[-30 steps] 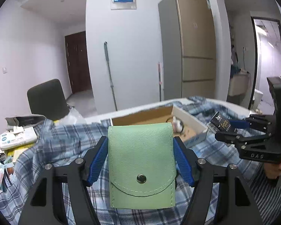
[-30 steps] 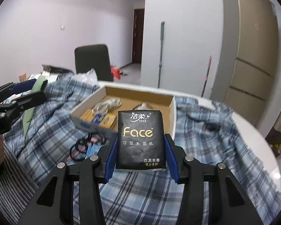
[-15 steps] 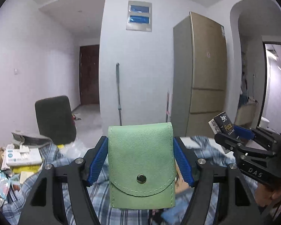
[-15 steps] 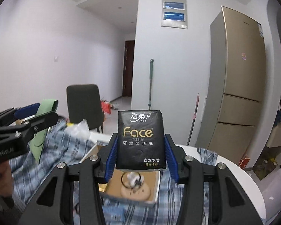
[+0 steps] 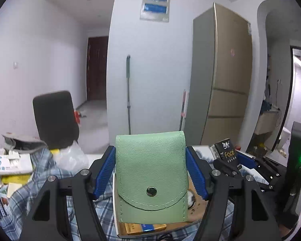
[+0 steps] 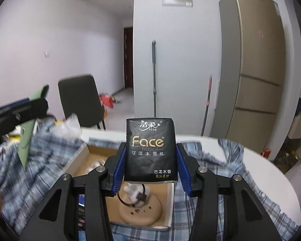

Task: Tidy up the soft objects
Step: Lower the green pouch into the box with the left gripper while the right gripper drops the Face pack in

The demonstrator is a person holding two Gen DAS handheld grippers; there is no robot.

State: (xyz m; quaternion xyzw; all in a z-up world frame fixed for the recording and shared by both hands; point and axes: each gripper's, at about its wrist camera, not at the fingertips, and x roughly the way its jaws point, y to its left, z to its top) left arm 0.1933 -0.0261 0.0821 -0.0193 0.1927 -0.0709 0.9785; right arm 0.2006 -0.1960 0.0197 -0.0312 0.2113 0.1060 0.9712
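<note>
My left gripper (image 5: 150, 175) is shut on a green pouch (image 5: 151, 172) with a snap button, held upright above the table. My right gripper (image 6: 150, 165) is shut on a black tissue pack (image 6: 150, 148) marked "Face", held above an open cardboard box (image 6: 80, 156). The tissue pack (image 5: 224, 152) and right gripper show at the right of the left wrist view. The pouch (image 6: 28, 134) and left gripper show edge-on at the left of the right wrist view. The box holds small items, a round tan pad (image 6: 140, 210) and a yellow packet (image 5: 144, 228).
A blue plaid cloth (image 6: 210, 168) covers the white round table (image 6: 271, 172). A dark chair (image 5: 54, 118) stands beyond the table. Boxes and papers (image 5: 12, 162) lie at the left. A mop (image 5: 128, 92) and a tall fridge (image 5: 220, 76) stand by the wall.
Both grippers tilted up away from the table half a second ago, then tipped back down; the box is again below them. Both still hold their items.
</note>
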